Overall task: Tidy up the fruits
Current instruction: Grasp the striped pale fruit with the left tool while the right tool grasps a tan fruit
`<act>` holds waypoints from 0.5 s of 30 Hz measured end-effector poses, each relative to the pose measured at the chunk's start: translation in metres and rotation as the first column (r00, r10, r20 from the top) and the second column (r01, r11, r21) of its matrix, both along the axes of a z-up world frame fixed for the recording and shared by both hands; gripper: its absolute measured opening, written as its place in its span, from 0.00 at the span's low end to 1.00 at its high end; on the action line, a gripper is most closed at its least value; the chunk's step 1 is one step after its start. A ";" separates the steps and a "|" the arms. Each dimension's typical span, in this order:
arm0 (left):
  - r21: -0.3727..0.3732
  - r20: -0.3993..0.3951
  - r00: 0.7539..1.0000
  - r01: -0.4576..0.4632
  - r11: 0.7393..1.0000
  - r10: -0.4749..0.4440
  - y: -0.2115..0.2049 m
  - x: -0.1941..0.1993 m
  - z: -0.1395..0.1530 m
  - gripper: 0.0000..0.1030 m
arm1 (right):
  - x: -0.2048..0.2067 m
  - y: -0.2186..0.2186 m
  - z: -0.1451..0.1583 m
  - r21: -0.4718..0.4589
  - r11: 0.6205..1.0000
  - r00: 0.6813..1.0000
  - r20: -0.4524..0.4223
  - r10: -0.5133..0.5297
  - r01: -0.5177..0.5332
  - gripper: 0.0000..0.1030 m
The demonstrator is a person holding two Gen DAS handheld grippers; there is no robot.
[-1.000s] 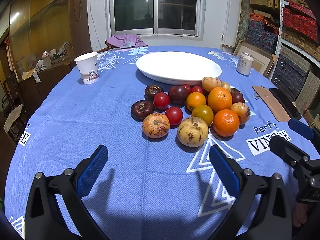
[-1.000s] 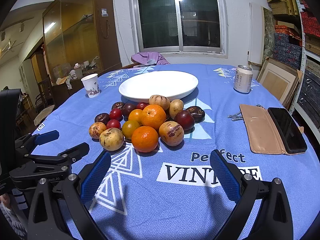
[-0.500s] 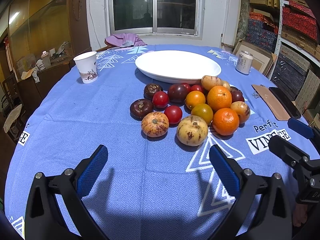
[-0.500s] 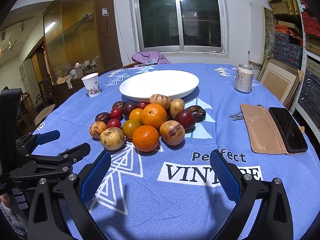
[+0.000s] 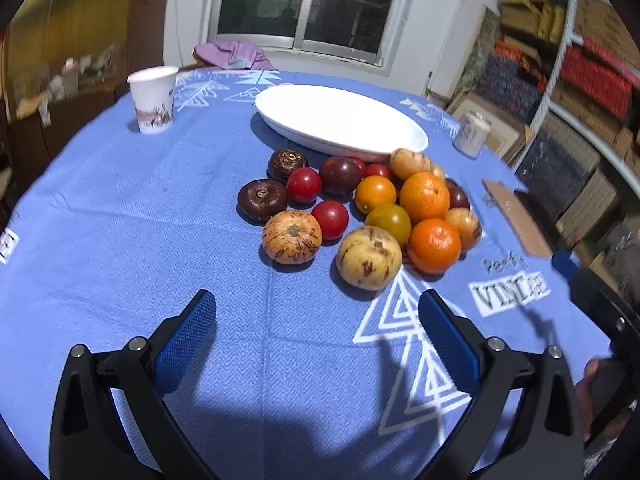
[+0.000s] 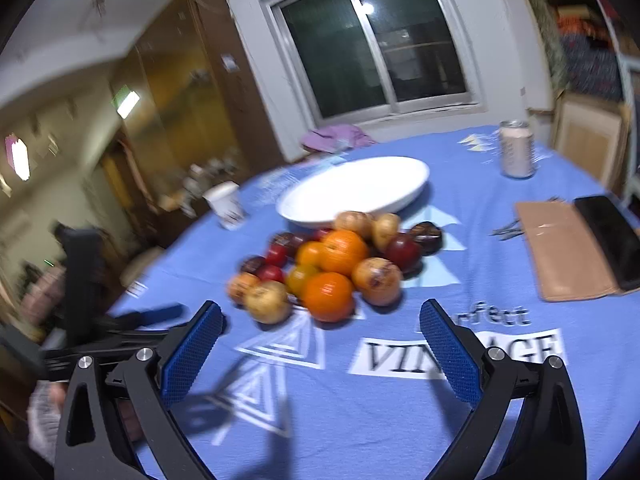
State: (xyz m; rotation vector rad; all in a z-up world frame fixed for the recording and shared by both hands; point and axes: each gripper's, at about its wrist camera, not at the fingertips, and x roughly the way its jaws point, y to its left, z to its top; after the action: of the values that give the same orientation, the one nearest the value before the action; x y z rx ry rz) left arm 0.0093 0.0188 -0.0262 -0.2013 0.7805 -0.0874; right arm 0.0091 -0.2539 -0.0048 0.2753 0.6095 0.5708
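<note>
Left gripper (image 5: 316, 320) and right gripper (image 6: 320, 332) spread wide, empty; fruit pile (image 6: 328, 268) blurred; phone (image 6: 612, 240) cut off.

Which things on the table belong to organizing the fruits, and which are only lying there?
For the job:
- pile of fruit
- white plate, with nothing on it
- left gripper and right gripper, both open

Only lying there:
- paper cup
- drink can
- tan wallet
- black phone
</note>
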 end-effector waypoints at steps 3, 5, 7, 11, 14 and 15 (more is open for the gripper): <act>0.010 -0.020 1.000 0.016 1.000 -0.016 0.003 0.012 0.005 0.96 | 0.026 -0.003 0.008 0.014 0.997 0.986 -0.148 0.078 -0.076 0.97; 0.130 0.005 1.000 0.027 0.991 -0.028 -0.002 0.021 0.013 0.96 | 0.041 -0.009 0.019 0.031 0.997 0.983 -0.165 0.074 -0.070 0.97; 0.198 0.020 0.999 0.038 0.979 -0.043 -0.005 0.029 0.018 0.96 | 0.060 -0.012 0.029 0.015 0.999 0.985 -0.164 0.046 -0.044 0.97; 0.146 0.003 0.995 0.099 0.984 -0.101 -0.002 0.040 0.011 0.96 | 0.089 -0.009 0.021 0.004 0.999 0.988 -0.147 0.037 -0.037 0.97; 0.107 -0.039 0.993 0.115 0.988 -0.112 0.003 0.049 -0.001 0.96 | 0.097 -0.008 -0.002 0.023 0.998 0.985 -0.160 0.064 -0.061 0.97; 0.105 -0.041 0.993 0.113 0.988 -0.110 0.006 0.051 -0.002 0.96 | 0.102 -0.007 -0.014 0.027 0.997 0.978 -0.195 0.070 -0.066 0.97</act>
State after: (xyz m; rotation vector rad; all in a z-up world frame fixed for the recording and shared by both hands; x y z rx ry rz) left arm 0.0603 0.0244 -0.0282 -0.0572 0.8288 -0.1477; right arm 0.1109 -0.2611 -0.0184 0.3333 0.8060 0.6207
